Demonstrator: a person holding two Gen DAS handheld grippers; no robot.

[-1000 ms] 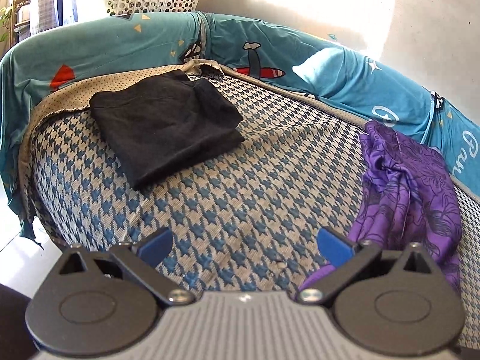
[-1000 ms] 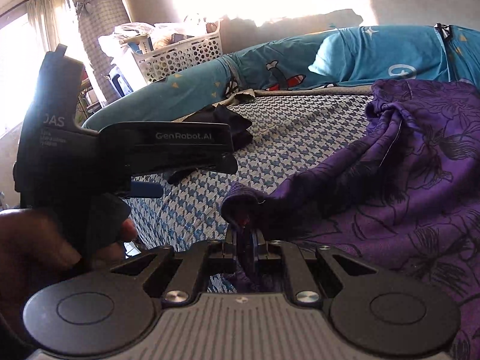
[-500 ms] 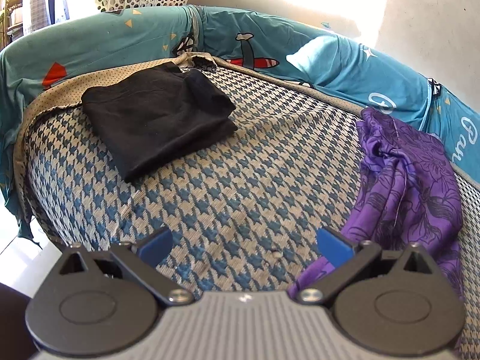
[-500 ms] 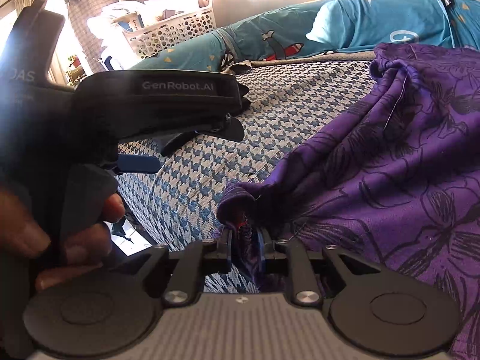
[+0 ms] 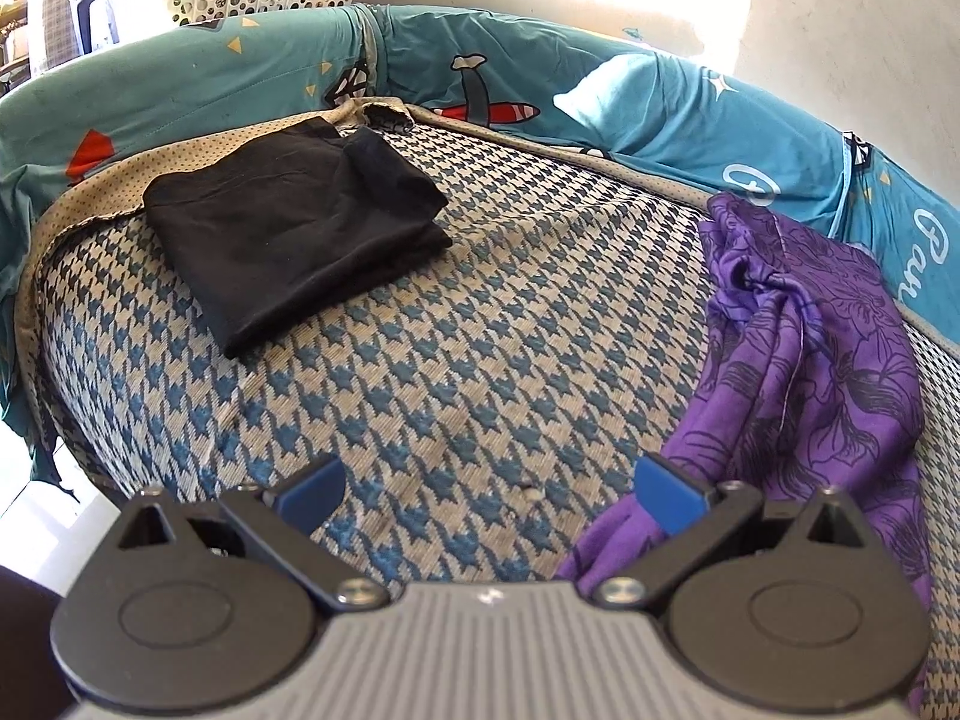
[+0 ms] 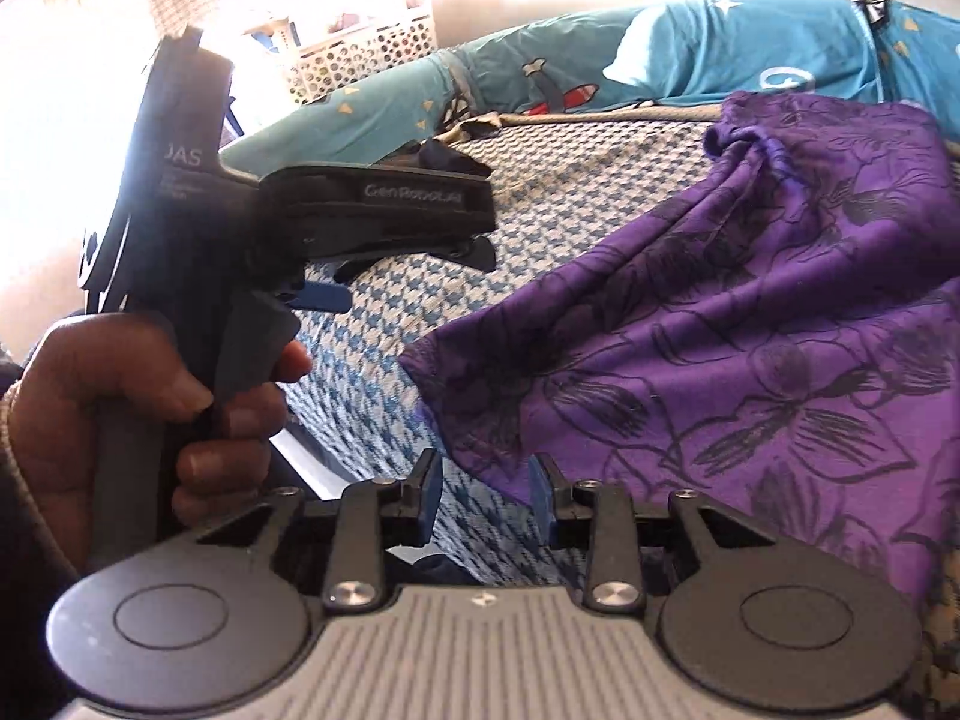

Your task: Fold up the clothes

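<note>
Left gripper (image 5: 489,495): we see its fingers spread wide, holding nothing.
Right gripper (image 6: 486,501): fingers parted, nothing between them, at the purple garment (image 6: 750,324) edge.
Purple garment: crumpled on the bed (image 5: 480,324), right side.
Black garment (image 5: 288,228): we see it folded, far left.

Purple cloth (image 5: 798,360) with black flowers; plain black garment (image 5: 288,240); blue-and-beige houndstooth bed cover (image 5: 456,360); teal sheet (image 5: 240,84) with planes.
</note>
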